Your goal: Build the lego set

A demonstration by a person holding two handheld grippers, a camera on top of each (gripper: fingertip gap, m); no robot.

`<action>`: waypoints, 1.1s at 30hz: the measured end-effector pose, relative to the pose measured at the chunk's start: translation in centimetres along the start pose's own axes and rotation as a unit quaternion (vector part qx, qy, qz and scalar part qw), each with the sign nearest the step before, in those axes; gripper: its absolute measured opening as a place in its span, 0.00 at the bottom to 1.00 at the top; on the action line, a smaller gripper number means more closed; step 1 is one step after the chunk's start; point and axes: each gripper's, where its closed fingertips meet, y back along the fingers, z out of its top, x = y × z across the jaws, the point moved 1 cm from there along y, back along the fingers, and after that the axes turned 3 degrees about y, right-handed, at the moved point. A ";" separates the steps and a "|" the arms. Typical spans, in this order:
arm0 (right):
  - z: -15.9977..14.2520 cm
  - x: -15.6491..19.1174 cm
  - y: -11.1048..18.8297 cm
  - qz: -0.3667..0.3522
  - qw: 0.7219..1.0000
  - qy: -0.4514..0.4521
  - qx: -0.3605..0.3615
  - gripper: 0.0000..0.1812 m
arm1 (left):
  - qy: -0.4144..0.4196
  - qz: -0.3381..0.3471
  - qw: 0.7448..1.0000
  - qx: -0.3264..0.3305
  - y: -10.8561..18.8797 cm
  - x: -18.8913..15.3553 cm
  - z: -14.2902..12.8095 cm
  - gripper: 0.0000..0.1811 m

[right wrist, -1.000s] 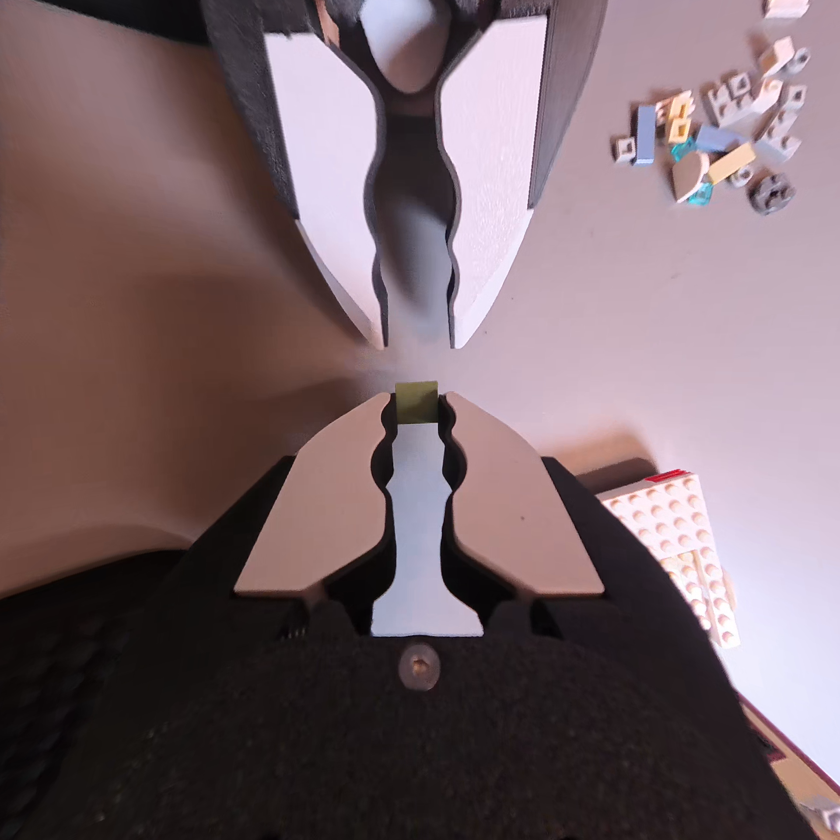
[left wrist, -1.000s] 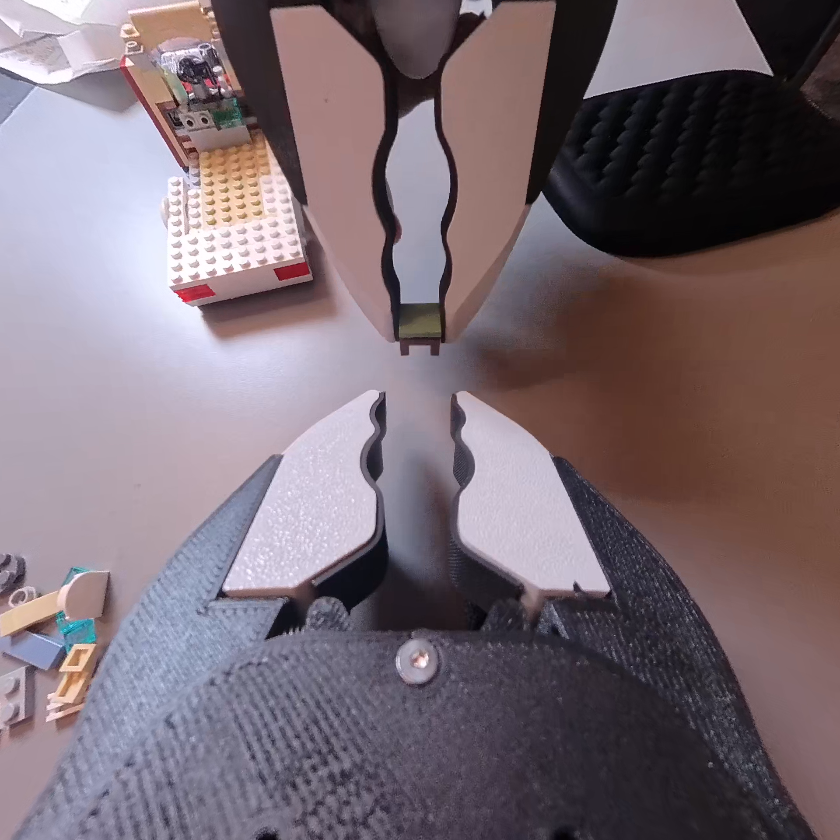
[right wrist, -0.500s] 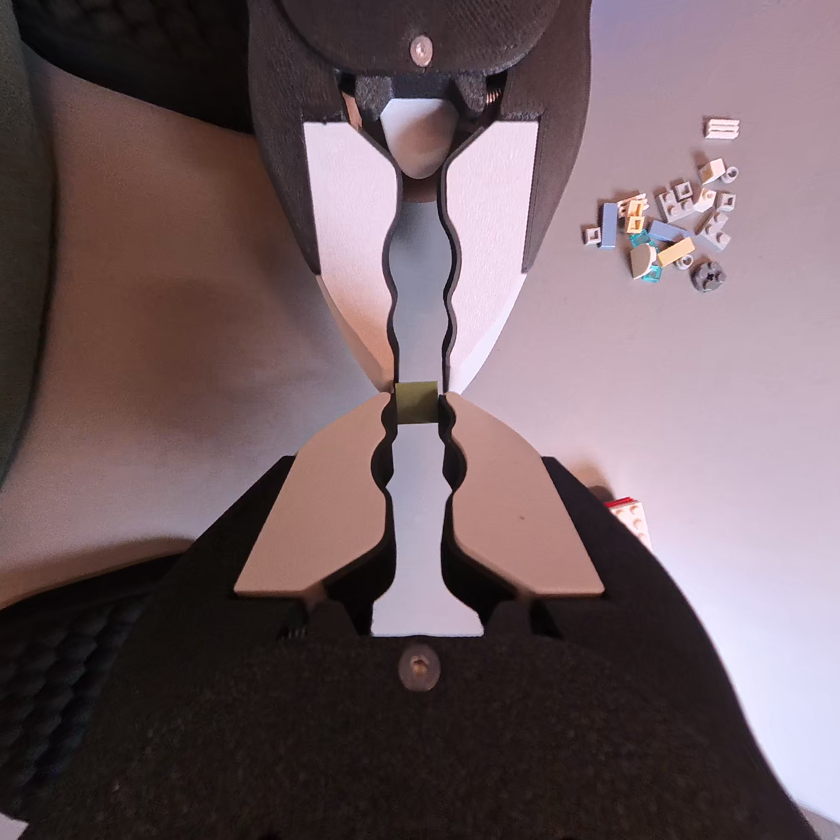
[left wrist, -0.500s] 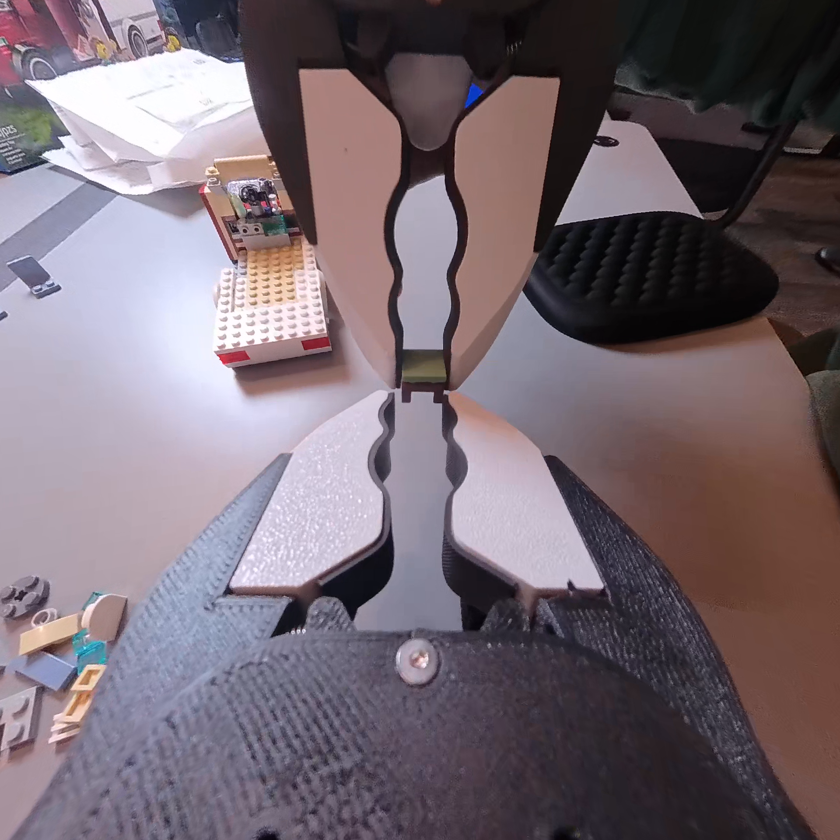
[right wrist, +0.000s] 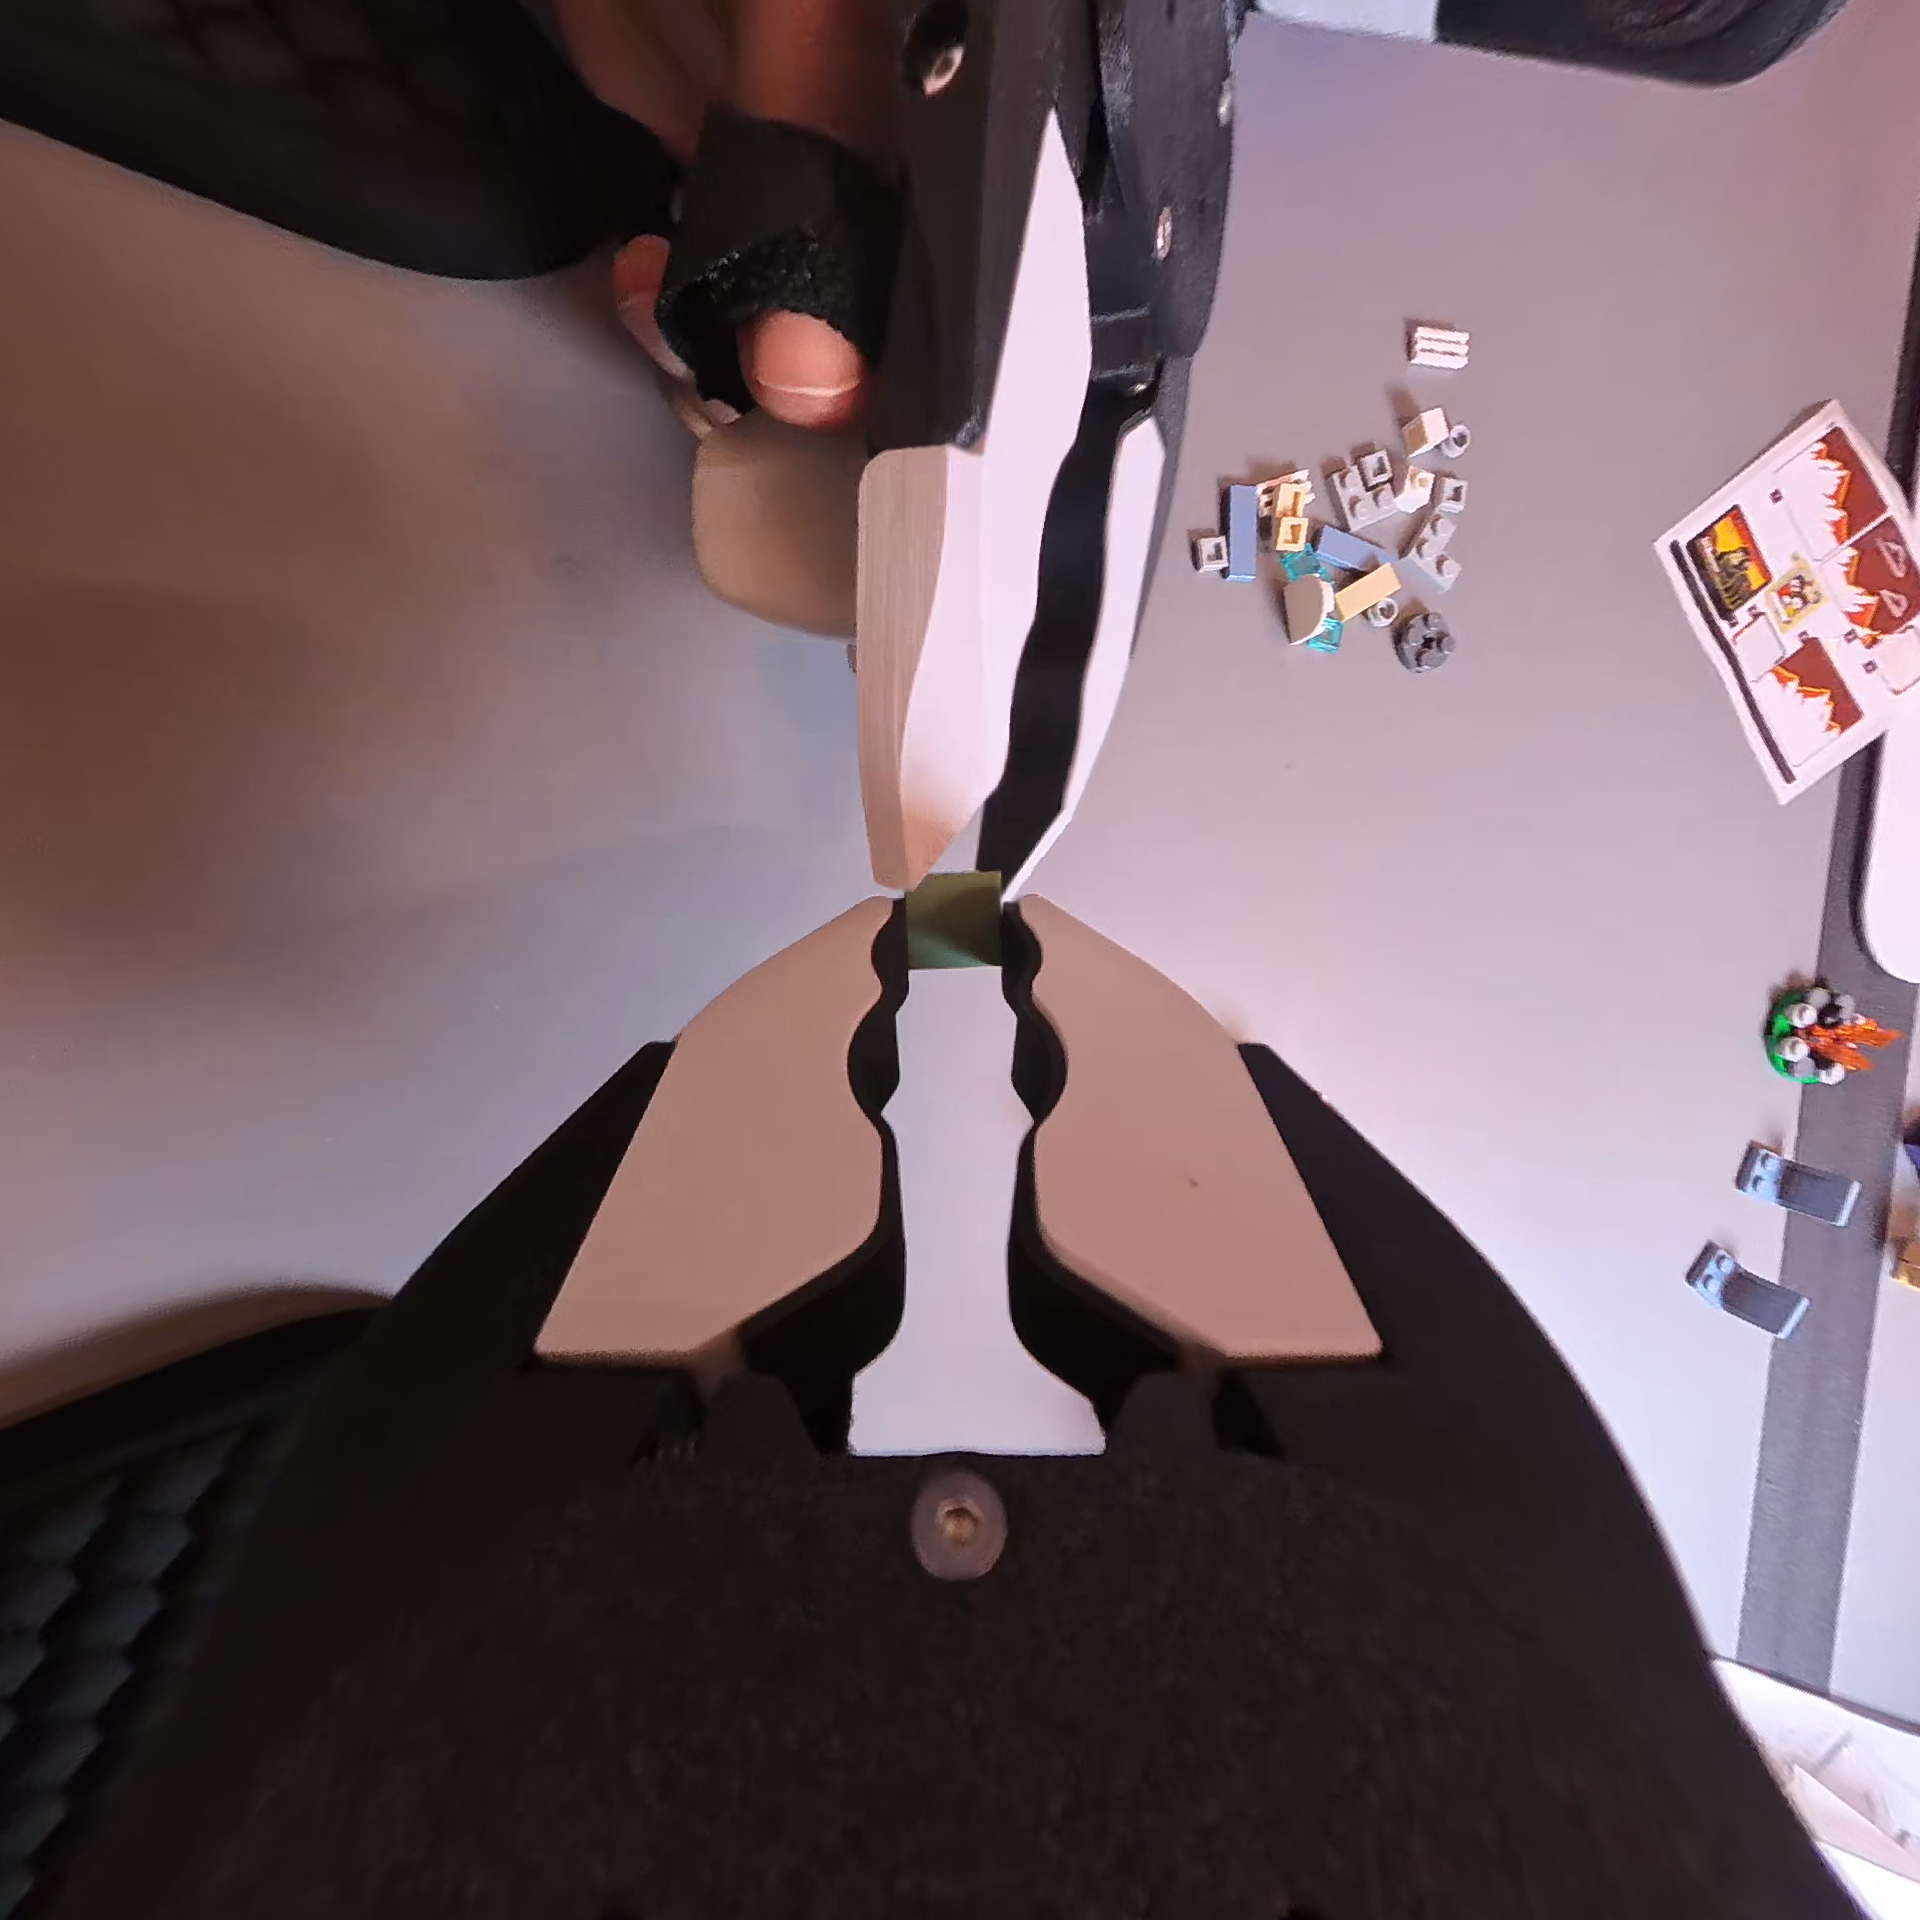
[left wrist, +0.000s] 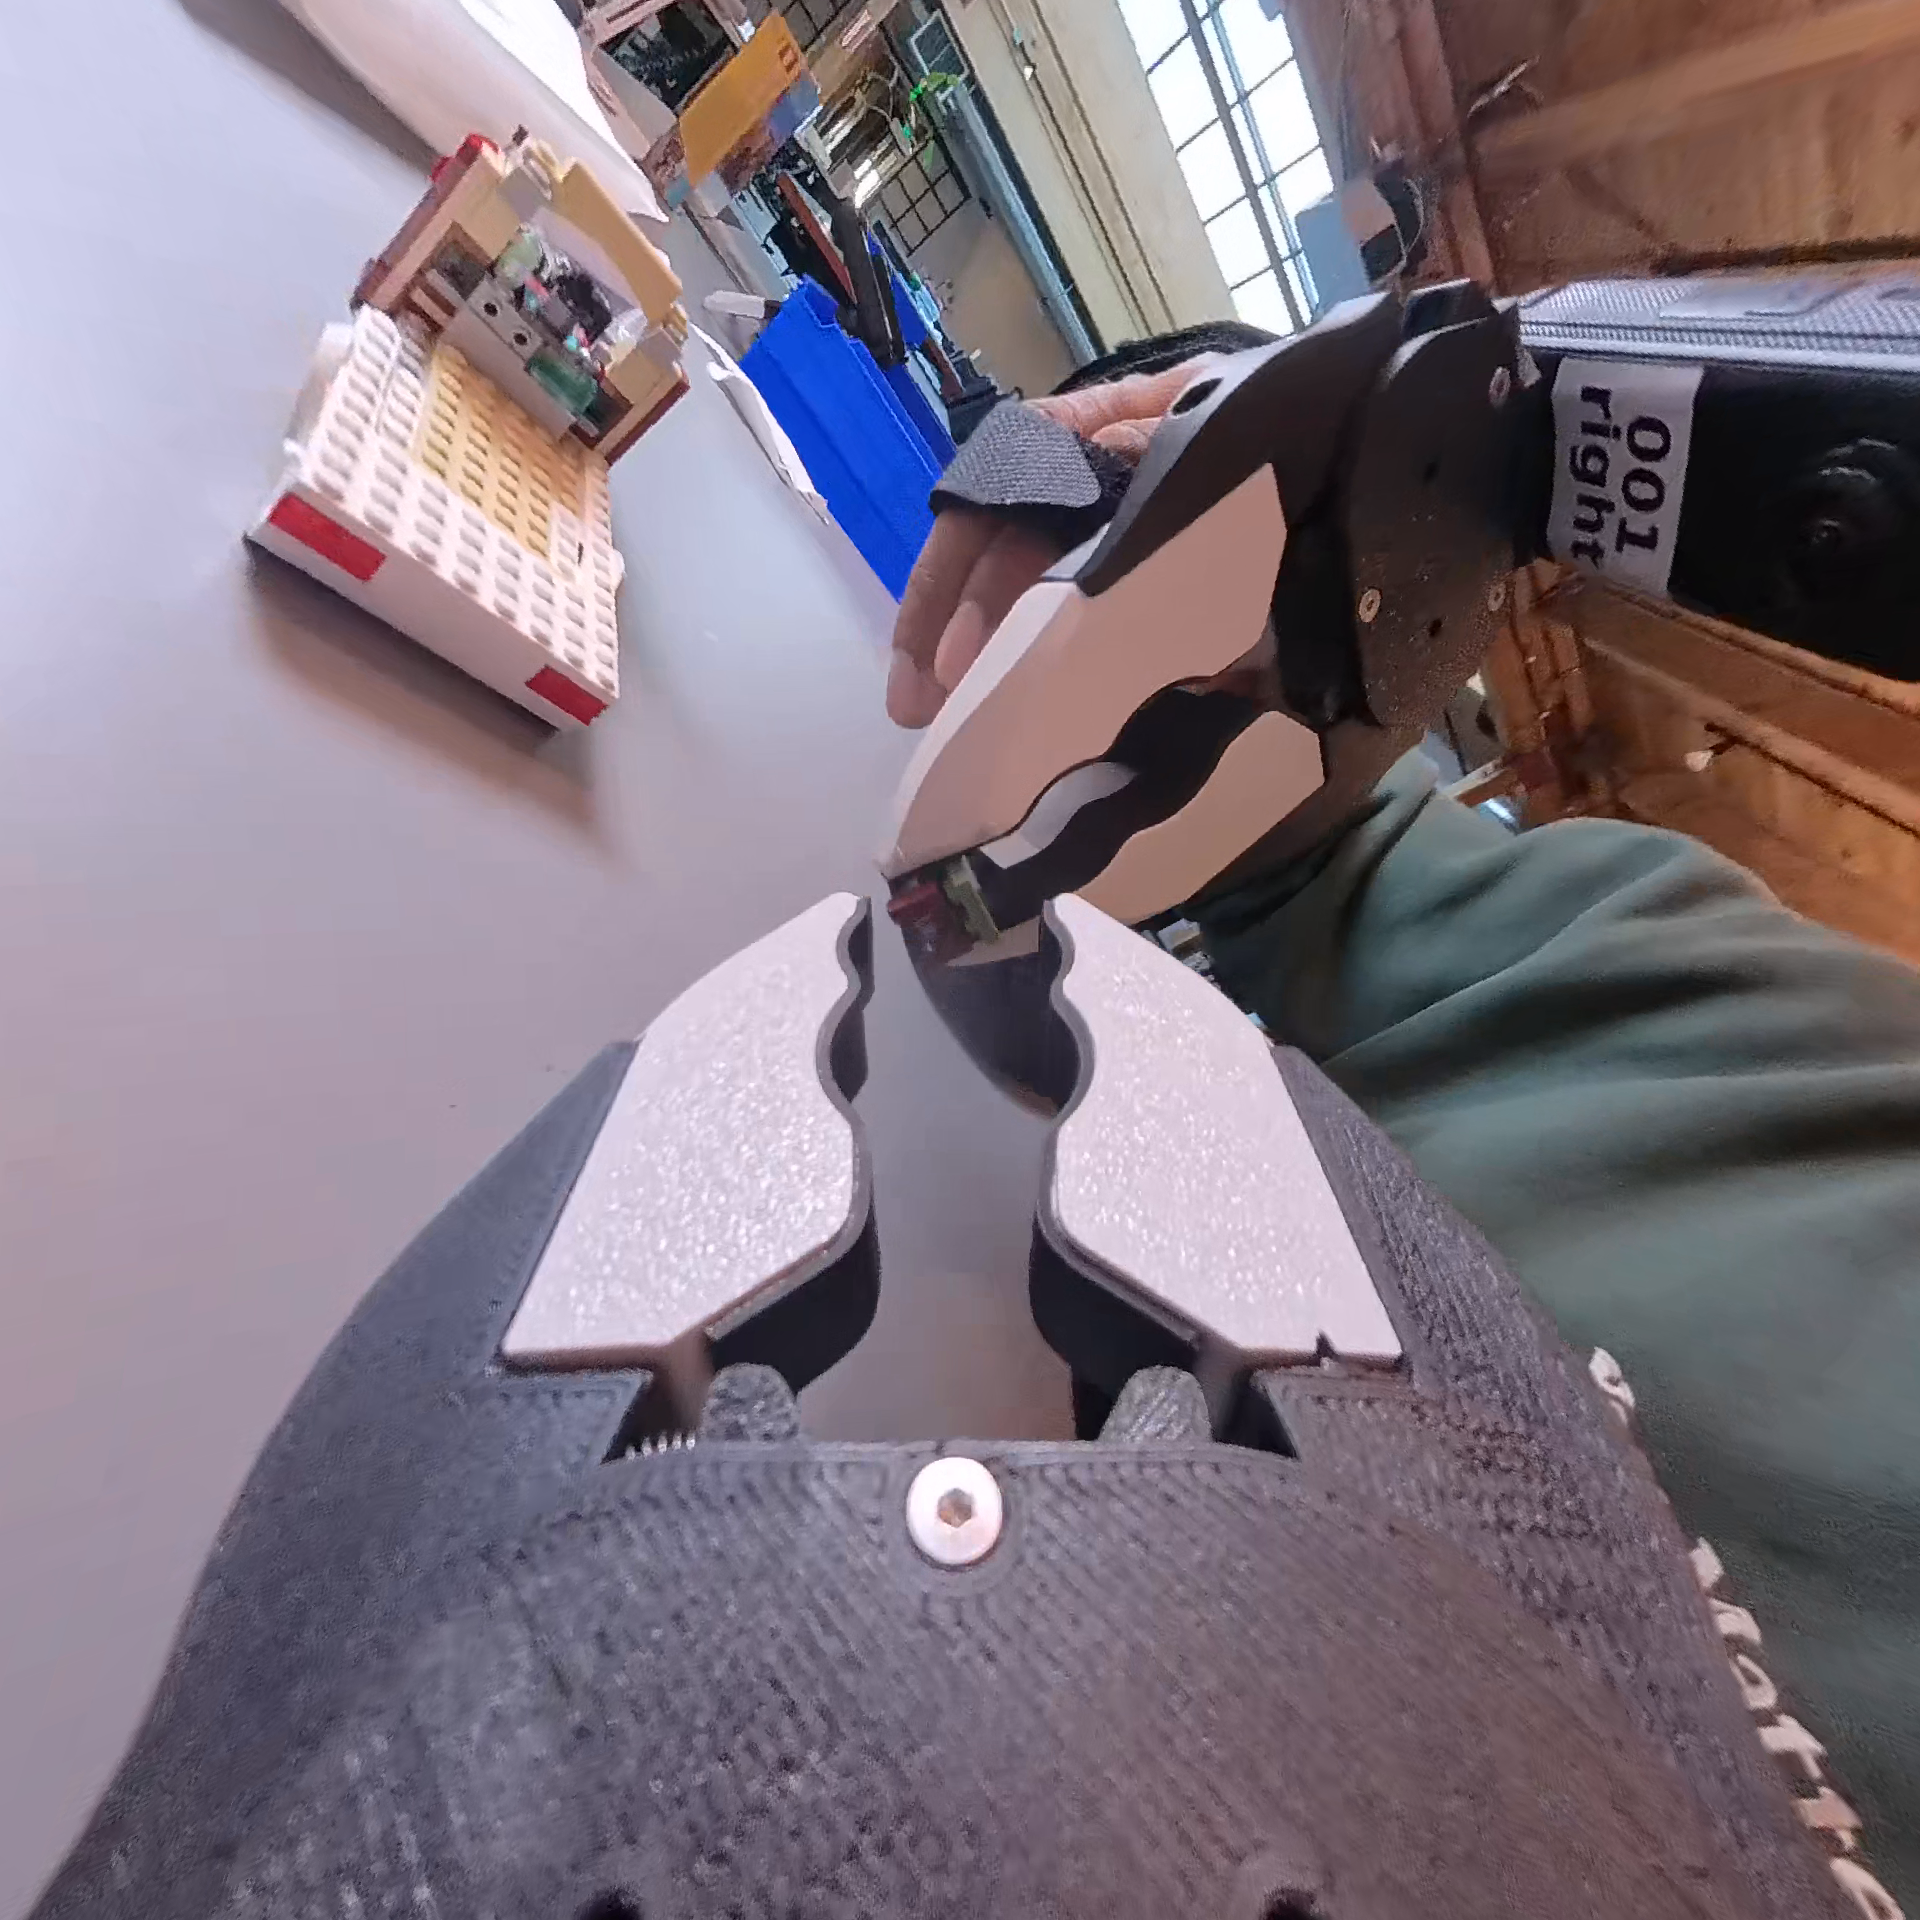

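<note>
My right gripper (right wrist: 954,914) is shut on a small olive-green Lego piece (right wrist: 954,920), which it holds by the tips above the grey table (right wrist: 1351,987). My left gripper (left wrist: 958,909) is open. Its tips sit just short of the same piece (left wrist: 966,896), which shows a dark red part from this side. In the right wrist view the left gripper (right wrist: 977,862) comes down from the top, rolled on its side, tips nearly touching the piece. The part-built Lego model (left wrist: 468,468), with white and tan studded plates and red corners, stands on the table at the left.
A pile of loose small bricks (right wrist: 1340,540), a sticker sheet (right wrist: 1808,603), a small green plant build (right wrist: 1813,1049) and two grey pieces (right wrist: 1797,1184) lie to the right. A black chair seat (right wrist: 104,1507) is at the table edge. A green sleeve (left wrist: 1558,1039) fills the right.
The grippers have rolled relative to each other, so the left wrist view is now steeply tilted. The left fingers have opened a little wider around the piece. The right gripper still holds it.
</note>
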 end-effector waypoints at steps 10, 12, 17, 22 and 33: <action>0.7 -0.9 0.4 -0.067 0.997 0.029 0.007 0.09 | 0.084 -0.057 0.994 -0.042 0.3 -0.6 0.6 0.11; 0.8 -1.0 0.5 -0.081 0.996 0.037 0.010 0.09 | 0.085 -0.059 0.994 -0.047 0.3 -0.6 0.7 0.11; 1.3 -1.1 0.4 -0.118 0.991 0.067 0.021 0.09 | 0.092 -0.056 0.992 -0.071 0.6 -0.4 1.2 0.08; 1.8 -1.6 0.5 -0.156 0.983 0.089 0.027 0.09 | 0.046 -0.039 0.995 -0.079 1.1 -0.6 1.7 0.08; 3.7 -1.5 2.6 -0.214 0.970 0.083 -0.081 0.11 | -0.150 -0.027 0.986 -0.072 1.7 -3.3 2.4 0.08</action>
